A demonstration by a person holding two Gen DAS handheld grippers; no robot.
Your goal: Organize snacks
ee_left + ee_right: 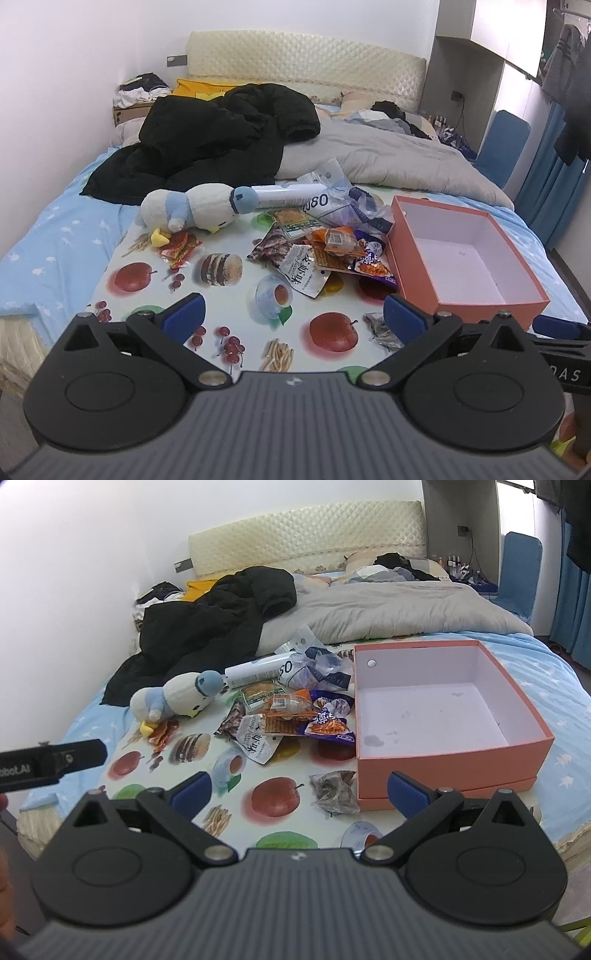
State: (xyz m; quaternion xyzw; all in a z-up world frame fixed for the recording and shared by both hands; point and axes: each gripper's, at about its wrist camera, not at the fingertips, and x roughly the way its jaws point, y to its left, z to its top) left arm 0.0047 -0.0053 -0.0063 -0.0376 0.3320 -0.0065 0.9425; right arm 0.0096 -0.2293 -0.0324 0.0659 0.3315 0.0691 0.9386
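Both the left hand-held gripper [291, 317] and the right hand-held gripper [299, 794] have fingers wide apart, holding nothing. The snack pile [317, 251] lies at frame centre, overlapping, labels unreadable, beside the pink box [461, 258]; one packet [380, 328] is half hidden behind a finger.

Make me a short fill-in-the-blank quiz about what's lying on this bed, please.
1. The orange box has nothing inside; it is ____.
2. The plush penguin lies on its side to the ____ of the snack pile.
3. Both pairs of jaws stand ____, gripping nothing.
4. One dark snack packet lies apart from the pile, touching the ____.

Missing words: empty; left; open; box
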